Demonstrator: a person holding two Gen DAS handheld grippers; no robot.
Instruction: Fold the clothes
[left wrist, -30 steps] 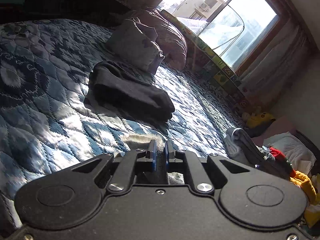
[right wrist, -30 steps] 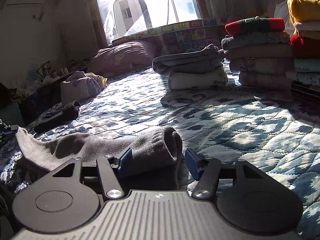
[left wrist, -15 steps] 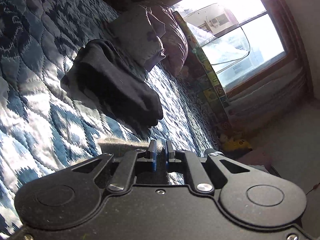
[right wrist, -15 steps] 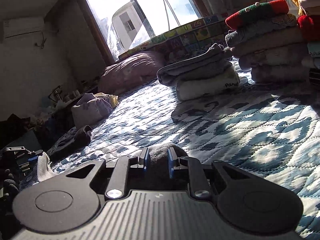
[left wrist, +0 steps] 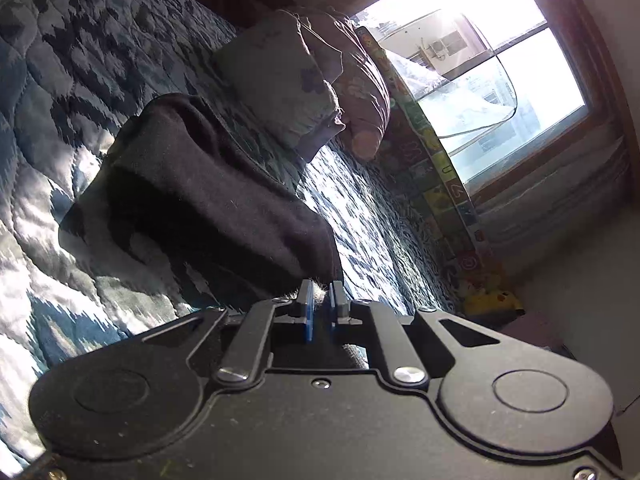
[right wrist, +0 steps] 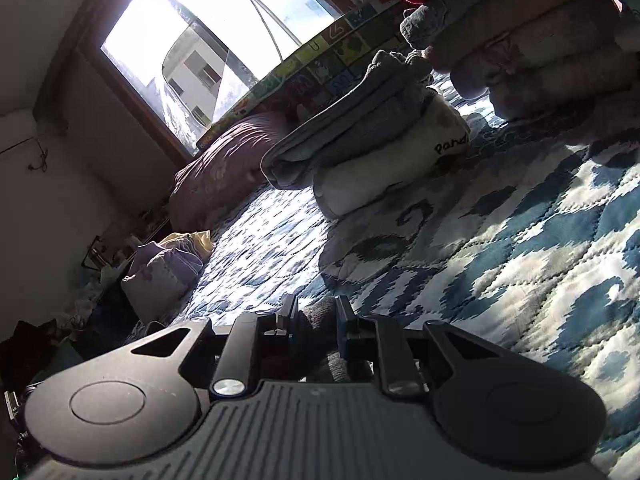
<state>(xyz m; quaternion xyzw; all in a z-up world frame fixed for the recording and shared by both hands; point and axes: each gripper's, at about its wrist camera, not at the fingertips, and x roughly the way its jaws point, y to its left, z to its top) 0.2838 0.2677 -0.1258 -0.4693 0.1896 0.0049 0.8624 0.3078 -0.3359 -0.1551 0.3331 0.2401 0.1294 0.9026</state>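
A grey garment is pinched at both ends; most of it is hidden under the grippers. In the left wrist view my left gripper (left wrist: pixel 320 296) is shut on a fuzzy grey edge (left wrist: pixel 319 291) of it, just above the blue quilted bed (left wrist: pixel 48 184). A dark folded garment (left wrist: pixel 208 188) lies right ahead of that gripper. In the right wrist view my right gripper (right wrist: pixel 314 314) is shut on a thick bunch of the grey garment (right wrist: pixel 318 320), tilted over the bed (right wrist: pixel 540 248).
A grey and white folded pile (right wrist: pixel 368 148) and a tall stack of folded clothes (right wrist: pixel 540 40) stand ahead of the right gripper. Pillows (left wrist: pixel 304 80) lie by the window (left wrist: pixel 480 60). A patterned board (left wrist: pixel 436 168) lines the bed's far side. A lilac bundle (right wrist: pixel 160 276) sits left.
The right gripper has shut on the grey garment and lifted, tilting left. The left gripper, still shut on the garment's edge, has moved closer to the dark garment and tilted.
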